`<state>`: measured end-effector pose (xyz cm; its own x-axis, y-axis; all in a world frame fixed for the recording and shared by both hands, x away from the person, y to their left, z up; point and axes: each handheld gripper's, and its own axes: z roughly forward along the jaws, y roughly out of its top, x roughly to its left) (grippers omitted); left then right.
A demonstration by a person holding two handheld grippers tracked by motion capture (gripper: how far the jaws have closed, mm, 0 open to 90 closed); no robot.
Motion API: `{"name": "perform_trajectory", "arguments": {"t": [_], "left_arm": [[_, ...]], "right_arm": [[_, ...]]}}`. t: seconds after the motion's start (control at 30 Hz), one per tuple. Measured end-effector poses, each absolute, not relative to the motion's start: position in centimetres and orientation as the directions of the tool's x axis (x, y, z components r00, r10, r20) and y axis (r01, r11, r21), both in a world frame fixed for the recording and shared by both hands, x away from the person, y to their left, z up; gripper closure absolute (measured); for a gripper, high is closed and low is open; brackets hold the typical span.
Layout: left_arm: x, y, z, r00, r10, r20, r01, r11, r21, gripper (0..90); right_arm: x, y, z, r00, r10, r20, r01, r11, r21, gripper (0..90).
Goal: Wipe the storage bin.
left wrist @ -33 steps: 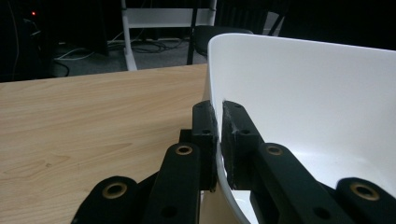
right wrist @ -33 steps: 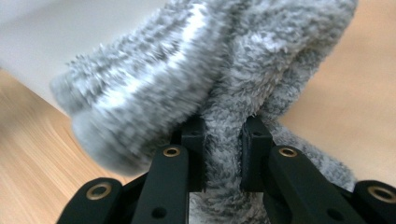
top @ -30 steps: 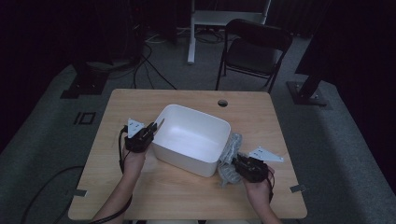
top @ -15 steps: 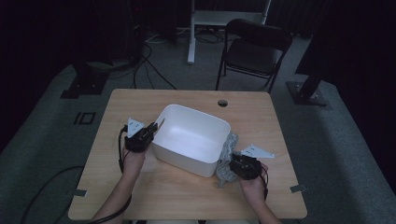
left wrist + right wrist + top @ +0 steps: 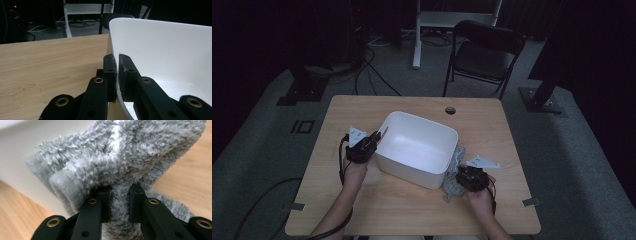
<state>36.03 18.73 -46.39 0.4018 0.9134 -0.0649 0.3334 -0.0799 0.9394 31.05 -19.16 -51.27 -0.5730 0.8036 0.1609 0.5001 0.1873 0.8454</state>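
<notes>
A white plastic bin [image 5: 417, 147] stands in the middle of the wooden table [image 5: 492, 125]. My left gripper [image 5: 373, 141] is shut on the bin's left rim [image 5: 117, 75], one jaw outside the wall and one inside. A fluffy grey cloth [image 5: 453, 175] lies bunched against the bin's right side. My right gripper [image 5: 461, 178] is shut on the grey cloth [image 5: 120, 167], whose folds bulge above the jaws in the right gripper view, with the white bin wall [image 5: 22, 152] just behind.
A round cable hole [image 5: 450, 110] sits near the table's far edge. Beyond the table stand a black folding chair [image 5: 484, 55], a white frame [image 5: 452, 20] and dark stands on the grey floor. Bare wood stretches left of the bin [image 5: 45, 65].
My right gripper has sunk a little and shifted left toward the bin, taking the grey cloth with it. The left gripper and the bin have stayed put.
</notes>
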Motion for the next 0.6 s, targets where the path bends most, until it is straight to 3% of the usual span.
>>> {"name": "perform_trajectory", "arguments": {"t": [0.23, 0.37, 0.6], "left_arm": [[36.0, 18.7, -46.4, 0.389, 0.918, -0.074, 0.337, -0.067, 0.939, 83.9], [36.0, 18.7, -46.4, 0.384, 0.920, -0.073, 0.339, -0.067, 0.938, 84.1], [36.0, 18.7, -46.4, 0.384, 0.920, -0.075, 0.340, -0.066, 0.938, 84.2]], "right_arm": [[32.5, -19.3, -53.6, -0.557, 0.802, 0.216, 0.599, 0.207, 0.774, 76.4], [32.3, -20.3, -52.2, -0.558, 0.809, 0.185, 0.556, 0.200, 0.807, 76.3], [31.9, -23.6, -47.2, -0.605, 0.769, 0.208, 0.397, 0.064, 0.916, 76.2]]}}
